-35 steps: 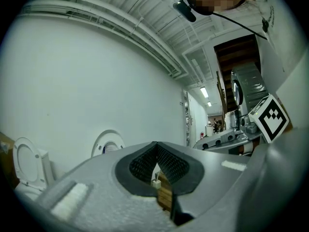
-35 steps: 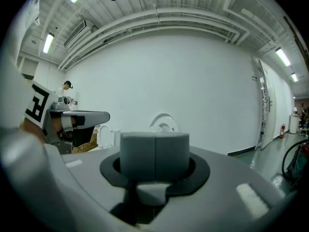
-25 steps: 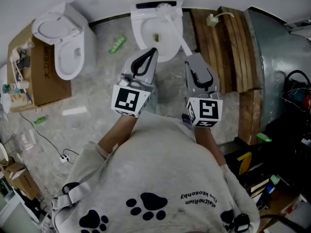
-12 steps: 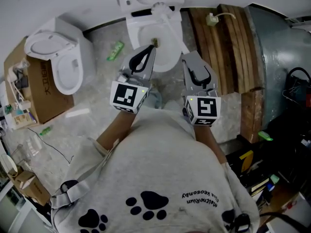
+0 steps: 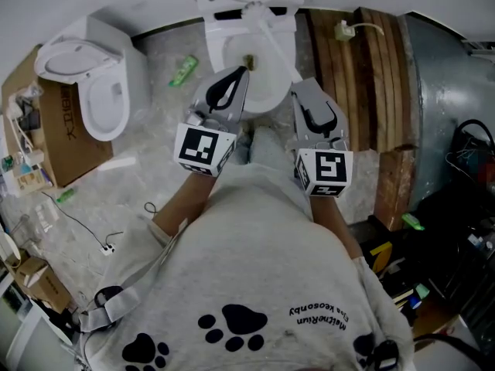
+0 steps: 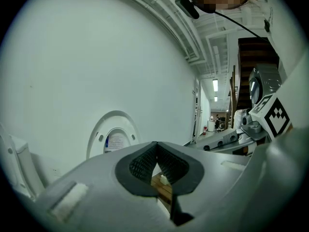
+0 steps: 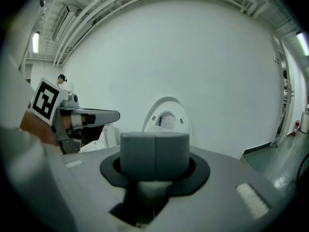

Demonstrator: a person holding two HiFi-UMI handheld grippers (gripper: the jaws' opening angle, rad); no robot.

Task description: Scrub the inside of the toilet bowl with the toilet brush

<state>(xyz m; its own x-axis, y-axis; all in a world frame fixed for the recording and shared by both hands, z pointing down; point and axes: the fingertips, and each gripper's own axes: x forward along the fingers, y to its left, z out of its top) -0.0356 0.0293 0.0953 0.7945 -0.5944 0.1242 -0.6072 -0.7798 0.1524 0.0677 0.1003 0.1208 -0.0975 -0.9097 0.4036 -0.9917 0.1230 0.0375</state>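
1. My left gripper (image 5: 241, 73) had its fingers closed tip to tip with nothing caught between them. Only the wooden planks (image 6: 160, 189) showed through the gap behind the pads.
2. My right gripper (image 7: 154, 151) had its two pads pressed flat together, and it too held nothing.
3. The toilet brush (image 5: 278, 49) lay across the toilet bowl (image 5: 215, 49), its white shaft slanting from the back of the rim down toward the front right. The near end was just ahead of my right gripper's tips, and neither gripper touched it. From above I could not make out which end carried the bristles.
4. Both grippers hung over the front edge of the bowl, the left above the front-left rim and the right beside the front-right. The raised lid (image 7: 166, 111) stood open behind, so the way in was free.
5. By my reading the scrubbing had not begun. The brush was unheld, and a small brownish mark (image 5: 249, 59) sat low in the bowl.
6. Nearly all of it was left to do. I had to part my right fingers, close them on the shaft, and work the head round the inside wall and under the rim.
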